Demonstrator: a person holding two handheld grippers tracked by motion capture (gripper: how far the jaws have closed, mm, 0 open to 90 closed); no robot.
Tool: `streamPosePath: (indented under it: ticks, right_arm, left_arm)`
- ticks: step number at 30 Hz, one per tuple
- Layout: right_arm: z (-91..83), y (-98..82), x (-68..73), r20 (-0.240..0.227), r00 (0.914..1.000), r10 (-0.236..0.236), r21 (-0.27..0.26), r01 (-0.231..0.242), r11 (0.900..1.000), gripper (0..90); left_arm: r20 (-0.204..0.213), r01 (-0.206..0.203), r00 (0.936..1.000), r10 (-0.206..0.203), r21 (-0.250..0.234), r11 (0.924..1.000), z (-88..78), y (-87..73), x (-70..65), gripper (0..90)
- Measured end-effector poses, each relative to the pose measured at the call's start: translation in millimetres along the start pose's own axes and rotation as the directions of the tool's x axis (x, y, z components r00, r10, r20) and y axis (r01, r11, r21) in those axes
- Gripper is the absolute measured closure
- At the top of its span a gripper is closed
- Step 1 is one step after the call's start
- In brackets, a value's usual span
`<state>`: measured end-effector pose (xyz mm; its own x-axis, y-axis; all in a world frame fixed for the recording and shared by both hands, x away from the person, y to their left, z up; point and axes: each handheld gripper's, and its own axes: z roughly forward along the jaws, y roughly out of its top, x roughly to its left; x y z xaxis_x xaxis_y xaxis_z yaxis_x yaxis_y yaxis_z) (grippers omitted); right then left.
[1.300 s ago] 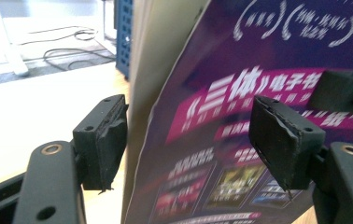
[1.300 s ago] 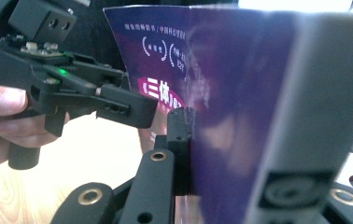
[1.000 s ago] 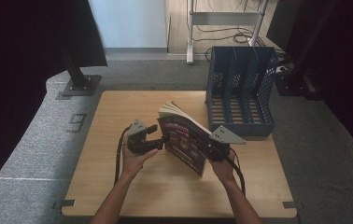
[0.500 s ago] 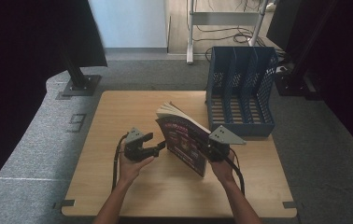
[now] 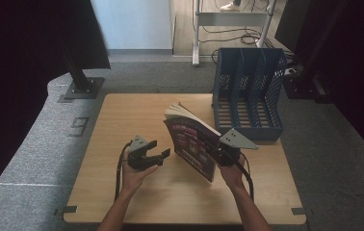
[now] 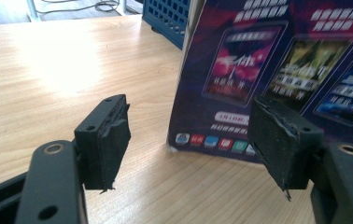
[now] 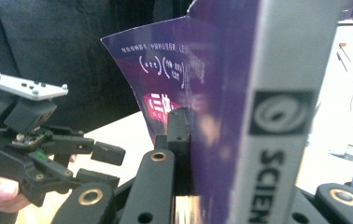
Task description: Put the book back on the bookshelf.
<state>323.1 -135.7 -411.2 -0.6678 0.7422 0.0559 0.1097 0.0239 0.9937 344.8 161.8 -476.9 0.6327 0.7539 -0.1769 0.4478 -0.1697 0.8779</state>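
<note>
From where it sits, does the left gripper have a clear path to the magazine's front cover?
Probably yes: the left gripper is open, facing the magazine, with bare table between; the right gripper clamps the spine side.

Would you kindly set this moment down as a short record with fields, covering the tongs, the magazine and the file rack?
right tongs: shut on the magazine, at its spine
magazine: upright on its lower edge on the table, purple cover toward the left tongs
left tongs: open, jaws apart, beside the magazine cover, not touching it
file rack: blue, slotted, at the table's far right, behind the magazine; no papers seen in its slots
held: magazine, by the right tongs alone
</note>
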Motion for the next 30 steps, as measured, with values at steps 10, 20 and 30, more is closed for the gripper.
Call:
streamPosePath:
  ticks: [10, 20, 30]
  right_arm:
    - [-6.5, 9.5, -5.1, 0.019, 0.9997, 0.014, -0.032, -0.013, 0.999, 81.6]
    - [-16.3, 20.4, -14.6, 0.049, 0.9984, 0.026, -0.065, -0.023, 0.998, 81.7]
    - [-22.2, 28.4, -26.3, 0.08, 0.9954, 0.052, -0.087, -0.045, 0.995, 81.7]
  left_arm:
    - [-0.003, 0.004, 1.0, -0.003, 0.024, 0.9997, 2.6, -11.4, 0.8, 29.6]
    - [-0.006, 0.005, 1.0, -0.005, 0.036, 0.9993, 1.7, -17.3, 2.6, 29.4]
    - [-0.01, 0.018, 0.9998, -0.018, 0.046, 0.9988, 0.8, -22.5, 5.9, 29.3]
